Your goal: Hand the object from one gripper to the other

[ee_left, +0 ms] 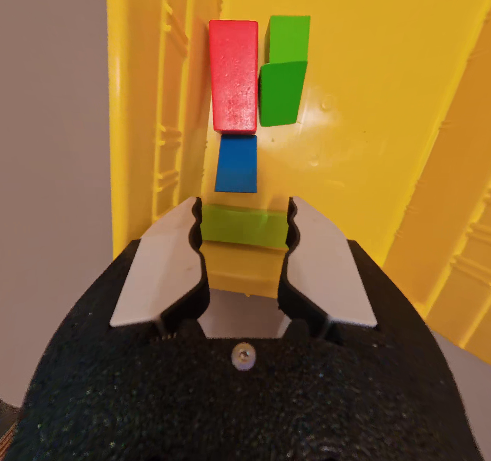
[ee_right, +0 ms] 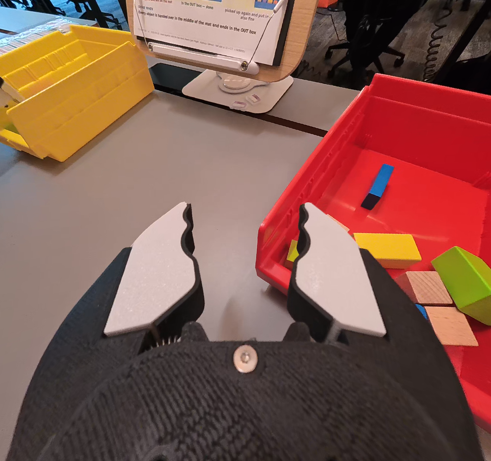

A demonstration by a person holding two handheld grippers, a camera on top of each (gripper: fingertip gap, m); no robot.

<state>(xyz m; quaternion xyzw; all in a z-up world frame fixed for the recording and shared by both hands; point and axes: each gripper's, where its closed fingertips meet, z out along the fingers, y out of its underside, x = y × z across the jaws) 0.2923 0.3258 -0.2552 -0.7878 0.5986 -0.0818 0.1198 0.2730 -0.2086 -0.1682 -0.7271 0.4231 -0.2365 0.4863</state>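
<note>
We found the left gripper [ee_left: 243, 225] pinching a light green block [ee_left: 243, 226] inside the yellow bin [ee_left: 372, 76], picking it for handover. At 3 o'clock across the worktop [ee_right: 159, 182], the right gripper [ee_right: 245, 231] waited spread, holding nothing.

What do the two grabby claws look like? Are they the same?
Yes, they match. Each hand-held gripper, the left and the right, has a rough black body with one silver screw in the middle. Two fingers stick forward, each capped with a flat light-grey plate. Their inner edges are black and wavy, like little bumps. No cables or sleeves show.
</note>
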